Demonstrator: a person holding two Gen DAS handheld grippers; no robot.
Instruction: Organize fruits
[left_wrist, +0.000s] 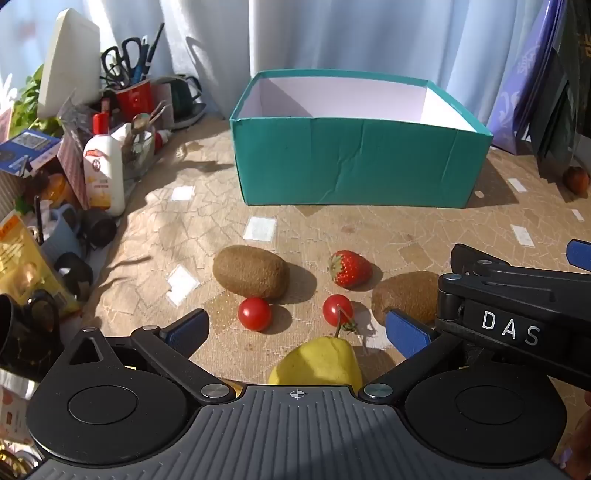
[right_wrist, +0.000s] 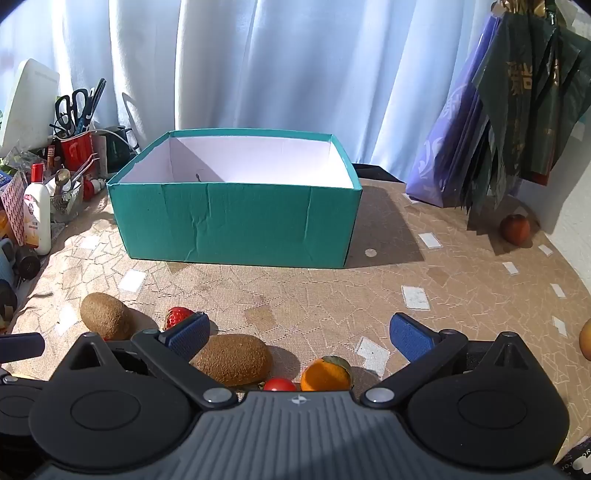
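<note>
Up close, fruit lies loose on the patterned tablecloth (left_wrist: 369, 236), none of it in the teal box (left_wrist: 354, 162).

Left wrist view: yellow pear (left_wrist: 316, 363) sits at 6 o'clock of the cluster, between the spread fingers of the left gripper (left_wrist: 297, 330), untouched. Two cherry tomatoes just past it, one at 11 (left_wrist: 254, 314), one with a stem at 12 (left_wrist: 337, 310). Kiwi (left_wrist: 250, 271) touching the first tomato; strawberry (left_wrist: 349, 268) at 1 o'clock; second kiwi (left_wrist: 406, 295) at 2, partly behind a blue pad. Black tool body at right reads "DAS" (left_wrist: 509, 330).

Right wrist view: right gripper (right_wrist: 299, 338) also wide apart, nothing pinched. A kiwi lies by its left-side pad; an orange fruit (right_wrist: 325, 374) sits low between the fingers.

Box: white lining, open top; floor mostly hidden, one small dark speck visible. Stands at 12 o'clock, well apart from the fruit.

Red cup (left_wrist: 135, 99) at 10 o'clock holds scissors and pens. White bottle (left_wrist: 103, 173) label unreadable. A reddish fruit (right_wrist: 514, 229) lies far off at 2 o'clock.
</note>
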